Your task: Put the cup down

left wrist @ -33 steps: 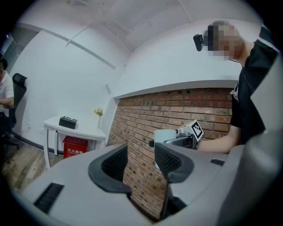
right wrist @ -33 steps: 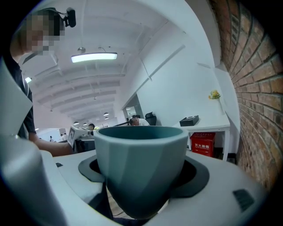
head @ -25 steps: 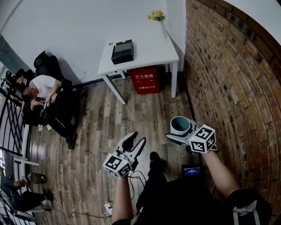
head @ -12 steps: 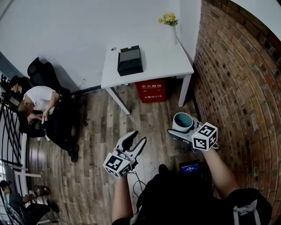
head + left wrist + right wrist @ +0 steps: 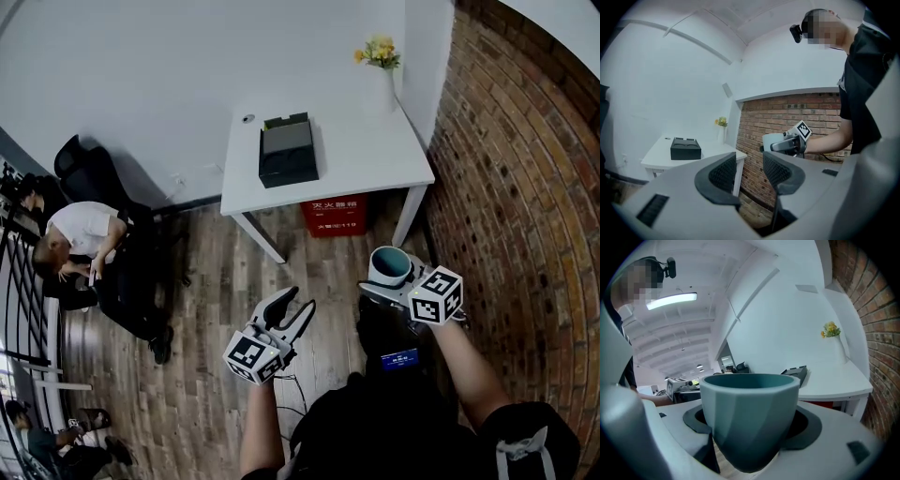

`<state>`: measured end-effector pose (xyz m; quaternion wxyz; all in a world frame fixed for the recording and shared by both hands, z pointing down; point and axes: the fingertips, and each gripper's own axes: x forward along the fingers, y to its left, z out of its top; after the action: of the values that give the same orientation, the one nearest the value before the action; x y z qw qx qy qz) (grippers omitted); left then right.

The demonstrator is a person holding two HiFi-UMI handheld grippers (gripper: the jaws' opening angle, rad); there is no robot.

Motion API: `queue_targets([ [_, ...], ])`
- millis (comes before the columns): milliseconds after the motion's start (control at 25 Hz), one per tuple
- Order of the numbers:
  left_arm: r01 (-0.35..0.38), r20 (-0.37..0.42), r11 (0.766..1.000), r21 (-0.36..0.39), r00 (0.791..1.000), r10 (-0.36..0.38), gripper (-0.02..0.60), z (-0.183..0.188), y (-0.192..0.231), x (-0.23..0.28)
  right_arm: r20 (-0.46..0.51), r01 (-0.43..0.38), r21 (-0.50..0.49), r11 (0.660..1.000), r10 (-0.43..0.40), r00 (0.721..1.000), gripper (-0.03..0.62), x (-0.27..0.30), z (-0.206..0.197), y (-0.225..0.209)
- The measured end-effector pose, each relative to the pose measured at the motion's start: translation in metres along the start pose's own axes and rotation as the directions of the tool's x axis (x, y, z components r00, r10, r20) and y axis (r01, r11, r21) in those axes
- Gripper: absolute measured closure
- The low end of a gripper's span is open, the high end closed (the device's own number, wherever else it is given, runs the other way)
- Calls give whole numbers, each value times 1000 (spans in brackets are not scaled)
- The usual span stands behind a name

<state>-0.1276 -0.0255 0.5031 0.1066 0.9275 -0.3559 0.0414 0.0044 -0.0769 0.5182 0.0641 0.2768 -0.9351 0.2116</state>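
Right gripper (image 5: 384, 281) is the one that matters here: its jaws are spread wide around the teal cup (image 5: 390, 265) and pinching it low on the body, one pad on each side, which the right gripper view shows pretty clearly. The cup is sitting upright in the grip, mouth up, so its axis is already vertical and I wouldn't need to roll anything to set it down flat. It's hanging in the air over the wood floor (image 5: 216, 309), not resting on anything. The white table (image 5: 375, 155) lies straight ahead of that gripper, up-frame in the head view, and the cup is short of its near edge and lower than the top, roughly lined up with the table's right-hand part near the brick wall (image 5: 525, 187). The black box (image 5: 288, 150) takes the left-middle of the top and the vase of yellow flowers (image 5: 380, 70) is at the far right corner, so the bare patch between them and the near edge looks like the obvious landing spot, I'd guess. Left gripper (image 5: 293, 302) is open with nothing between its jaws, sitting off to the left and further from the table, so it's not in play.
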Motion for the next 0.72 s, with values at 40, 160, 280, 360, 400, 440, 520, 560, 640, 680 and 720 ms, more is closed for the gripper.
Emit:
queue_targets([
  [40, -4, -6, 1000, -3, 1000, 4, 397, 0, 11, 7, 4, -4, 5, 1000, 4, 1000, 198, 10, 5, -10],
  [160, -17, -19, 1000, -2, 1000, 16, 397, 2, 45, 33, 18, -26, 13, 1000, 25, 1000, 198, 43, 21, -42],
  [280, -37, -24, 999, 6, 999, 37, 397, 11, 86, 65, 18, -50, 2, 999, 50, 999, 198, 78, 41, -82],
  [360, -55, -28, 998, 3, 998, 55, 397, 20, 116, 88, 12, -66, -15, 998, 66, 998, 198, 102, 60, -111],
  [400, -59, -25, 998, 0, 998, 59, 397, 27, 129, 99, 11, -76, -20, 997, 76, 997, 198, 113, 71, -124],
  [440, -61, -19, 998, -5, 998, 61, 397, 34, 143, 108, 11, -88, -23, 996, 88, 996, 198, 123, 82, -135],
  [520, -61, 2, 998, -12, 998, 62, 397, 52, 168, 126, 11, -111, -30, 993, 111, 994, 198, 144, 105, -157],
  [560, -61, 14, 998, -12, 998, 62, 397, 62, 180, 135, 9, -119, -33, 992, 119, 993, 198, 154, 115, -167],
  [640, -63, 31, 998, -13, 997, 64, 397, 76, 201, 150, 4, -133, -34, 991, 133, 991, 198, 173, 129, -184],
  [680, -66, 36, 998, -15, 997, 66, 397, 81, 210, 157, 0, -140, -32, 990, 140, 990, 198, 181, 134, -191],
  [720, -68, 40, 998, -18, 997, 68, 397, 84, 219, 164, -4, -147, -30, 989, 147, 989, 198, 188, 138, -197],
])
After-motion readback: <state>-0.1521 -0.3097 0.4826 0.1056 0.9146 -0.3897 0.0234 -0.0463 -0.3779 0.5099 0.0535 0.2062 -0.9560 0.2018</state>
